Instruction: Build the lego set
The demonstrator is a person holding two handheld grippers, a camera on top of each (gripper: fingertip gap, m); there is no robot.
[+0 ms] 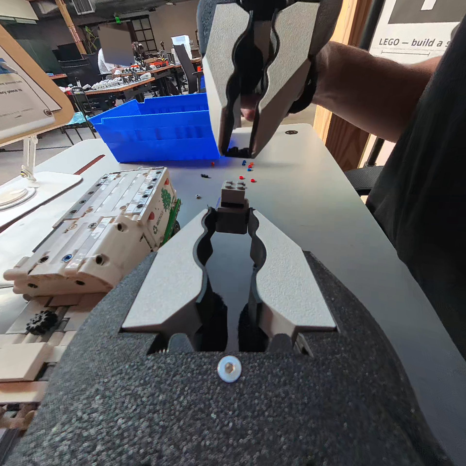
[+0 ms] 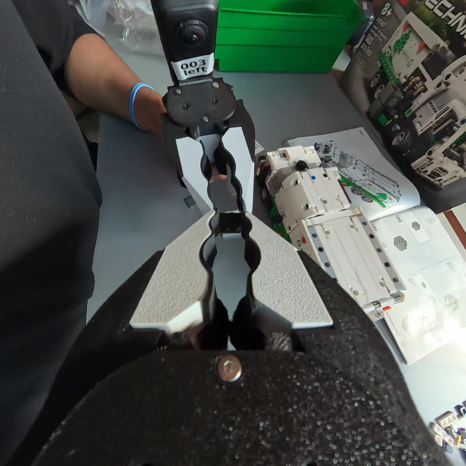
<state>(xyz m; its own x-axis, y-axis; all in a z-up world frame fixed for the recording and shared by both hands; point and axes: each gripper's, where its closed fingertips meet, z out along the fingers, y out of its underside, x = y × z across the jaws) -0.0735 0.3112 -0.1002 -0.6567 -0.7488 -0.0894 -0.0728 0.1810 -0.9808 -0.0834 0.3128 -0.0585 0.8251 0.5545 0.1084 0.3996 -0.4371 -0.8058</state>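
My left gripper [image 1: 232,216] is shut on a dark grey brick stack [image 1: 233,193], held just above the grey table [image 1: 302,201]. My right gripper [image 1: 238,151] points down from above, farther along the table, and is shut on a small black piece [image 1: 237,152]. In the right wrist view my right gripper [image 2: 229,218] holds that black studded piece [image 2: 229,225], close in front of the left gripper's tips [image 2: 228,205]. The left gripper's stack is hidden there. The white garbage truck model [image 1: 100,227] lies left of my left gripper and also shows in the right wrist view [image 2: 327,227].
A blue bin [image 1: 161,133] stands beyond the truck. Small red and blue pieces [image 1: 248,166] and a black pin [image 1: 205,175] lie near it. An open instruction booklet [image 2: 416,264], the set's box [image 2: 416,88] and a green bin [image 2: 277,37] are beside the truck. A stand [image 1: 25,100] is at far left. About 5 cm separates my left fingertips from my right.
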